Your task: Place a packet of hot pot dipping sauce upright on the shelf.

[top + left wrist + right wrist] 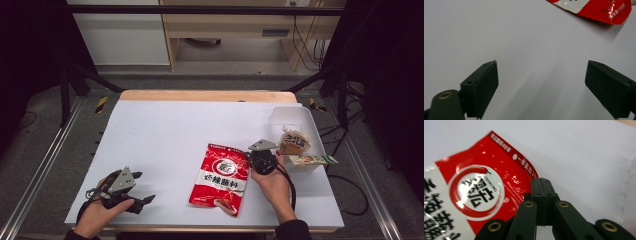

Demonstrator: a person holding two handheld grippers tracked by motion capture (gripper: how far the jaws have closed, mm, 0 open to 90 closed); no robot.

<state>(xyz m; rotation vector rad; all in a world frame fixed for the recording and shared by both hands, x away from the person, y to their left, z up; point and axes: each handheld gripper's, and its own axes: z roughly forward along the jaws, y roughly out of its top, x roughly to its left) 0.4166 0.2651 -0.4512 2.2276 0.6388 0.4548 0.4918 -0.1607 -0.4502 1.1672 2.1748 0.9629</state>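
Your right gripper (256, 159) sits at the red snack bag's (221, 179) upper right edge, centre-right of frame, jaws pressed together; whether the bag's edge is pinched, you cannot tell. Wide bare white table (165, 130) spreads to the upper left. Your left gripper (142, 187) rests lower left, jaws spread, nothing between. Clear tray (292, 116) with packets at right edge.

Snack bag (220, 179) mid table (165, 125), tub (291, 117) w/ packets (294, 142) right, behind it

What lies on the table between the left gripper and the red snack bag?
Nothing: in the high view, bare white table separates the left gripper from the red snack bag.
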